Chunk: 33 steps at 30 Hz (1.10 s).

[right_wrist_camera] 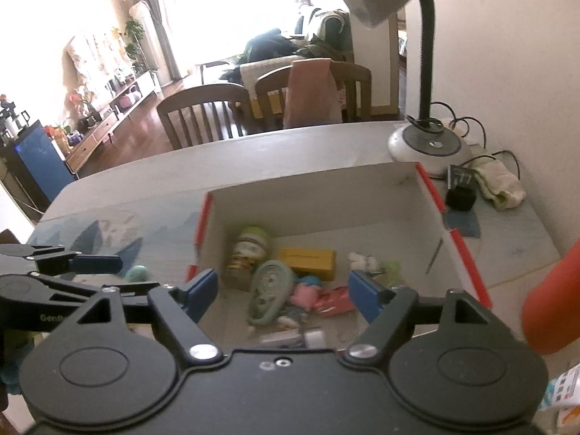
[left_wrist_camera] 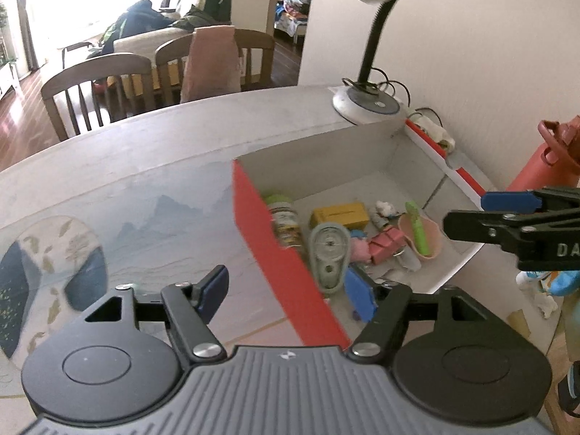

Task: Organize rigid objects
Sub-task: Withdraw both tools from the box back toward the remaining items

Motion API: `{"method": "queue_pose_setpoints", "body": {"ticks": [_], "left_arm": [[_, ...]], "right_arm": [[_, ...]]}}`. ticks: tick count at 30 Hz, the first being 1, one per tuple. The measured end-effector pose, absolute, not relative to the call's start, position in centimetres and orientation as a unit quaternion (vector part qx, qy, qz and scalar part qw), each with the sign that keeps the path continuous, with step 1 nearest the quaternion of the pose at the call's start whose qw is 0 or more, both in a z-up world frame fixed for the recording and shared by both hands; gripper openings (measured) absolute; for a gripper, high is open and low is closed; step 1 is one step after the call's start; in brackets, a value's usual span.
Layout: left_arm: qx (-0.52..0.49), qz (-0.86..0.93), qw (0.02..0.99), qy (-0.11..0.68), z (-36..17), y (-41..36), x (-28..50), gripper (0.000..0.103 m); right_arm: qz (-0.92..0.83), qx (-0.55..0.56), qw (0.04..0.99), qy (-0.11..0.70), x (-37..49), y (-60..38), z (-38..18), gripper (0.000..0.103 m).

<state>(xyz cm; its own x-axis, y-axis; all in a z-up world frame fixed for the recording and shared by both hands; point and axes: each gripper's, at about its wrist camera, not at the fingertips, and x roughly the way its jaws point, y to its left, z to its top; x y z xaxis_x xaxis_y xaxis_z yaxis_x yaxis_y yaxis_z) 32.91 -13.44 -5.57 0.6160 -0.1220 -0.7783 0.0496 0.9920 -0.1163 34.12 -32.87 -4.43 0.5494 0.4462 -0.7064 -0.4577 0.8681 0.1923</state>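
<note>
A red-and-white cardboard box stands open on the table. Inside lie a small jar, a yellow block, a grey-green tape dispenser, pink clips, a pink dish holding a green tool, and a small white figure. My left gripper is open and empty, straddling the box's red left wall. My right gripper is open and empty above the box's near edge; it also enters the left wrist view.
A desk lamp stands behind the box. A red bottle is at the right. A cloth and a black item lie near the wall. A small green ball sits left of the box. Chairs stand beyond the table.
</note>
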Motion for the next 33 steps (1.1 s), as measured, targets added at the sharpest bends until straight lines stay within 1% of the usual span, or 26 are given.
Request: {"method": "queue_pose_setpoints", "body": {"ticks": [7,9,14,19,21,28,31,33], "left_arm": [[-0.051,-0.040,0.902,0.428,-5.1,-9.3,30.3,0.072],[-0.054,-0.039,0.902,0.427,-5.0,-8.2,29.8,0.078],[-0.059,-0.039,0.903,0.423,-5.2,-5.6,28.5,0.079],[-0.062,-0.033,0.904,0.423,-5.6,-2.7,27.7,0.079],[-0.066,-0.032,0.903,0.422,-5.9,-1.7,27.5,0.085],[-0.074,-0.023,0.899,0.431,-7.3,1.3,27.7,0.086],[-0.083,-0.027,0.896,0.435,-8.0,2.2,27.9,0.091],[-0.084,-0.027,0.895,0.437,-8.6,2.7,28.1,0.101]], "right_arm": [[0.275,-0.008,0.881,0.384,31.1,-29.8,-3.8,0.091],[0.280,-0.011,0.882,0.379,30.2,-28.8,-3.8,0.094],[0.293,-0.022,0.882,0.369,28.2,-25.9,-3.9,0.097],[0.307,-0.029,0.876,0.371,26.7,-23.0,-4.8,0.098],[0.312,-0.035,0.873,0.372,26.1,-22.0,-5.2,0.098],[0.324,-0.059,0.861,0.388,24.8,-18.2,-7.3,0.098],[0.328,-0.074,0.856,0.393,24.3,-16.8,-8.4,0.098],[0.331,-0.081,0.852,0.396,24.1,-16.0,-9.1,0.098]]}}
